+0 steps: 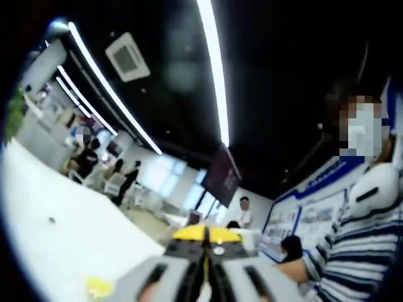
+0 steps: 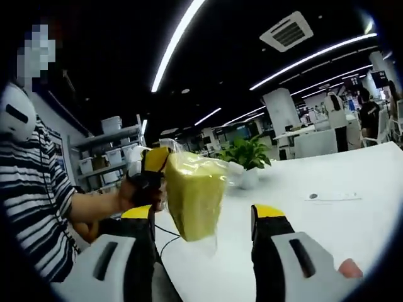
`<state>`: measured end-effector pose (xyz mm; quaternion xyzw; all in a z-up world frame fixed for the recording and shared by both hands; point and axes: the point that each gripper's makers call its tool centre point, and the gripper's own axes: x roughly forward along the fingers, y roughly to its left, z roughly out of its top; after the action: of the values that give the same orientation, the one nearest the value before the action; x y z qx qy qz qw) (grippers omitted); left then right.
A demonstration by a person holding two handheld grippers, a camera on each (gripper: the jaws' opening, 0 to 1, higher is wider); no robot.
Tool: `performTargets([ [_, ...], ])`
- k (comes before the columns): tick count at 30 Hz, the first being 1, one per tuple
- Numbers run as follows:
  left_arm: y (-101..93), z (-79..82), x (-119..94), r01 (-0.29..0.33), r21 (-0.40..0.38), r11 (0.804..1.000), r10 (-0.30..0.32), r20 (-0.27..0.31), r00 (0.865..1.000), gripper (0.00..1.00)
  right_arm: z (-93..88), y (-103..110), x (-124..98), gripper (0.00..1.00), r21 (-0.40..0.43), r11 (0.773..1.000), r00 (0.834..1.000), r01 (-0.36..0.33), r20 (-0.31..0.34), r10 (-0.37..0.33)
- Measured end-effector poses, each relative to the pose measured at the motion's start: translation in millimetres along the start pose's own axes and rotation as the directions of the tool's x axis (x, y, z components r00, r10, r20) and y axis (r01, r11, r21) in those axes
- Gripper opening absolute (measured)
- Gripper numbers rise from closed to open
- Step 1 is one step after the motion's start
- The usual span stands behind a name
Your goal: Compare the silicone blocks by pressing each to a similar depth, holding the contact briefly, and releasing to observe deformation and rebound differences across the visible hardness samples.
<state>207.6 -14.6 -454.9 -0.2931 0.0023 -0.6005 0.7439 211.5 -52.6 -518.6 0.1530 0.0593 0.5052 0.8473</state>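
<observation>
A yellow silicone block (image 2: 194,196) in a clear plastic bag hangs above the white table (image 2: 340,226) in the right gripper view. The left gripper (image 2: 153,168) comes in from the left and pinches the bag's top corner, with a hand behind it. My right gripper (image 2: 203,217) is open, its yellow-tipped jaws standing on either side of the hanging block, nearer the camera; I cannot tell whether they touch it. In the left gripper view the left gripper (image 1: 205,235) has its jaws pressed together, and a yellow scrap (image 1: 98,287) shows low at the left.
A person in a striped shirt (image 2: 38,189) holds the grippers. A potted plant (image 2: 247,154) and a small flat item (image 2: 331,197) sit on the table. Shelves with boxes (image 2: 107,154) stand behind. Several people (image 1: 107,170) stand farther off in the office.
</observation>
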Motion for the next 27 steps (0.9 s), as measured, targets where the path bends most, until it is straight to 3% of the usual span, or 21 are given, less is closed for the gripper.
performTargets([
  [3,-3.8,-1.0,3,0.014,-0.014,1.000,-0.014,0.009,1.000,0.00,0.1,3,9,0.57,0.017,0.999,0.999,-0.035,-0.002,0.035],
  [13,-4.9,-4.0,4,0.013,-0.045,0.999,-0.012,0.027,1.000,0.00,-2.6,9,24,0.34,0.032,0.995,0.995,-0.099,-0.019,0.100],
  [16,-3.2,0.2,0,0.007,-0.061,0.998,-0.004,0.045,0.999,0.00,1.4,17,24,0.28,0.008,0.992,0.992,-0.127,0.006,0.127],
  [27,-0.7,-1.1,-2,-0.011,-0.055,0.998,0.014,0.044,0.999,0.00,-1.1,24,26,0.10,0.012,0.993,0.993,-0.120,-0.015,0.120],
])
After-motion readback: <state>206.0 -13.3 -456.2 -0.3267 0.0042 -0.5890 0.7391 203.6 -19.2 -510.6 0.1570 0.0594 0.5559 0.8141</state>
